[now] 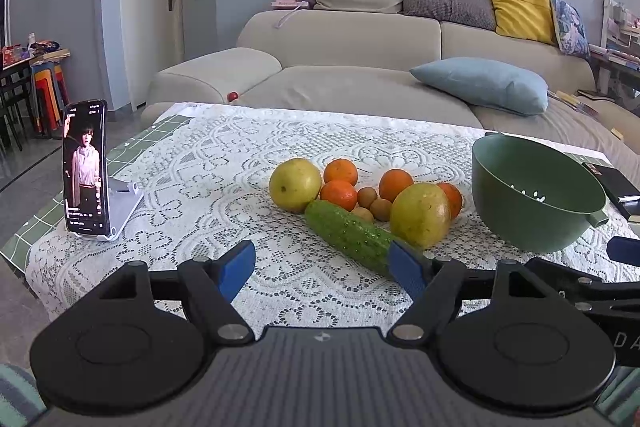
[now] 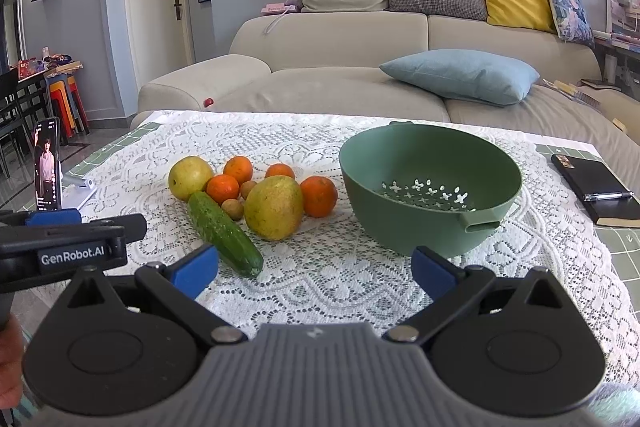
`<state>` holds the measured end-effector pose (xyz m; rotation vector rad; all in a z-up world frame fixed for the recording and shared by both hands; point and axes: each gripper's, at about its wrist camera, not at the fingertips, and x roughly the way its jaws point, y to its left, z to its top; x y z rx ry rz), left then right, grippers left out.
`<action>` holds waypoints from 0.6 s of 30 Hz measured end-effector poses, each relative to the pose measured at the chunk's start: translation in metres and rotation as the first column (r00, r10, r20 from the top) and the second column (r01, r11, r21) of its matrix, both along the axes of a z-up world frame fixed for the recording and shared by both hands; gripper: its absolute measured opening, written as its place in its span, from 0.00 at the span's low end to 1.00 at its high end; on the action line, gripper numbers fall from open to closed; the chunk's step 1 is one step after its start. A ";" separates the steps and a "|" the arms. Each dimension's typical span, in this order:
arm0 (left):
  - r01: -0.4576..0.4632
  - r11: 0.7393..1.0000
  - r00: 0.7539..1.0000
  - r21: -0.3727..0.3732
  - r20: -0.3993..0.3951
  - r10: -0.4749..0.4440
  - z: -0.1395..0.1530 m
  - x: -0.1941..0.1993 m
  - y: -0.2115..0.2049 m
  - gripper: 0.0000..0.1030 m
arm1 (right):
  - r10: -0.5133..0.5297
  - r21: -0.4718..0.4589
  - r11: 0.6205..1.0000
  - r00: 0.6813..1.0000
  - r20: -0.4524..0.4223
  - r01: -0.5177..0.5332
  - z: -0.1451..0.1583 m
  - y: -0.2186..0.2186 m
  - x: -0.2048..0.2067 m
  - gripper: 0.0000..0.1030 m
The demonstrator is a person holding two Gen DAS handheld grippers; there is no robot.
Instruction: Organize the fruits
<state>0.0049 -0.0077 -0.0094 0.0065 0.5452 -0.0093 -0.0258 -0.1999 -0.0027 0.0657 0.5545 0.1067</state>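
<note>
Fruits (image 2: pixel 256 195) heaped on surface (image 2: pixel 320 287), left of empty bowl (image 2: pixel 430 187). Cucumber (image 1: pixel 352 235) angled lengthwise toward left tool (image 1: pixel 322 269), nearer. Both tools, right tool (image 2: pixel 316 267) included, wide open, empty.

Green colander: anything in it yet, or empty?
Empty. The green colander shows only its bare perforated bottom; all the fruit sits on the lace cloth beside it.

Matt green plastic colander (image 2: pixel 430 187), bumpy glossy cucumber (image 2: pixel 225 233), white openwork lace tablecloth (image 2: pixel 320 287)
</note>
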 end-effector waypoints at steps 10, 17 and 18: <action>-0.002 1.000 1.000 -0.003 0.003 0.002 0.002 -0.001 0.000 0.87 | 0.001 -0.006 1.000 1.000 0.001 -0.001 0.000 0.002 0.000 0.96; 0.001 1.000 1.000 -0.002 0.000 -0.001 0.003 -0.001 0.000 0.87 | 0.000 -0.007 1.000 1.000 -0.004 0.000 0.000 0.002 -0.001 0.96; 0.000 1.000 1.000 -0.002 0.000 0.000 0.003 -0.001 0.000 0.87 | 0.000 -0.007 1.000 1.000 -0.004 0.000 0.000 0.002 -0.001 0.96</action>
